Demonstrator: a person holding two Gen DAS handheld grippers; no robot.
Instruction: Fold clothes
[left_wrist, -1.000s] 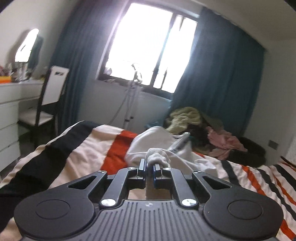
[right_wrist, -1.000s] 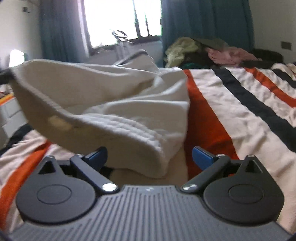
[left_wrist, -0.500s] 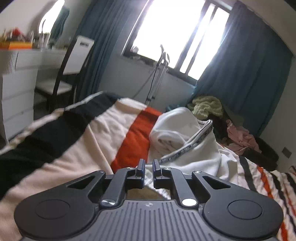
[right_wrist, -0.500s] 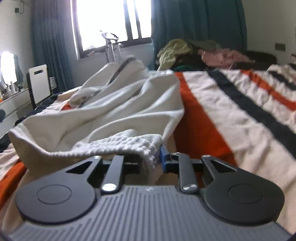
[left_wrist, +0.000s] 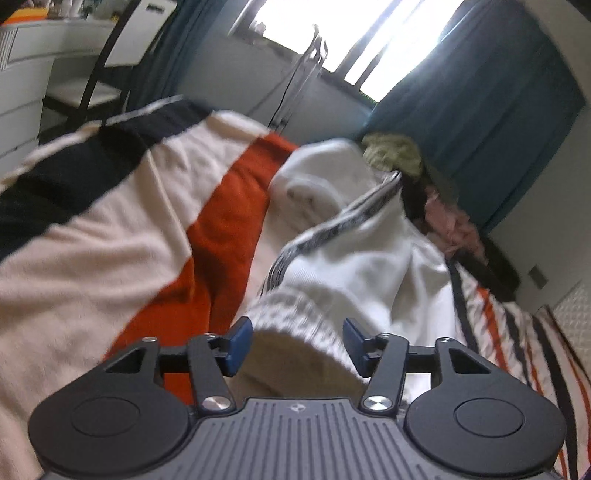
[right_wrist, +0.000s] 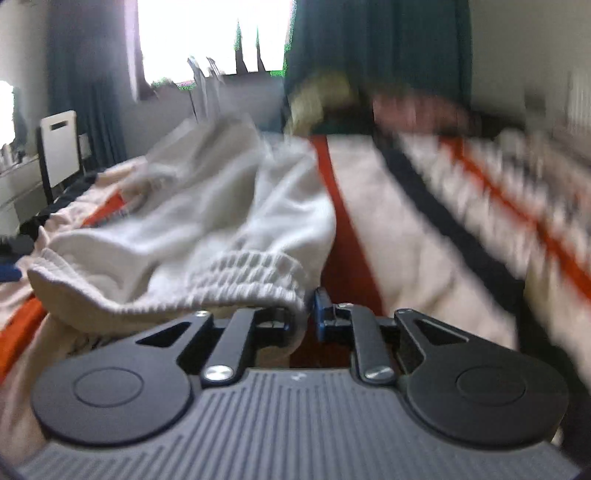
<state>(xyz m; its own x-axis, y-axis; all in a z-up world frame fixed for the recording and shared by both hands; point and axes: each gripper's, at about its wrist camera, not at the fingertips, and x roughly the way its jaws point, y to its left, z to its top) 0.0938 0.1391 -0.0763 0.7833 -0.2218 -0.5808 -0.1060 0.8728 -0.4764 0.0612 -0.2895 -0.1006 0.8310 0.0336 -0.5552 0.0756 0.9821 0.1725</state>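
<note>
A white garment (left_wrist: 354, 258) with a ribbed elastic waistband and a grey striped trim lies bunched on the striped bedspread (left_wrist: 110, 229). My left gripper (left_wrist: 297, 343) is open, and the ribbed waistband (left_wrist: 295, 317) sits between its blue pads. In the right wrist view the same garment (right_wrist: 221, 206) spreads to the left. My right gripper (right_wrist: 308, 314) is shut on the right end of the ribbed waistband (right_wrist: 251, 273).
The bedspread (right_wrist: 424, 221) has cream, orange and black stripes. A pile of other clothes (left_wrist: 443, 199) lies at the bed's far end by the blue curtain. A chair (left_wrist: 107, 70) and white drawers (left_wrist: 18, 92) stand at the left.
My left gripper has opened and let go of the fabric, then dropped towards the waistband. My right gripper closed on the waistband and stays shut on it. Both views are blurred by motion.
</note>
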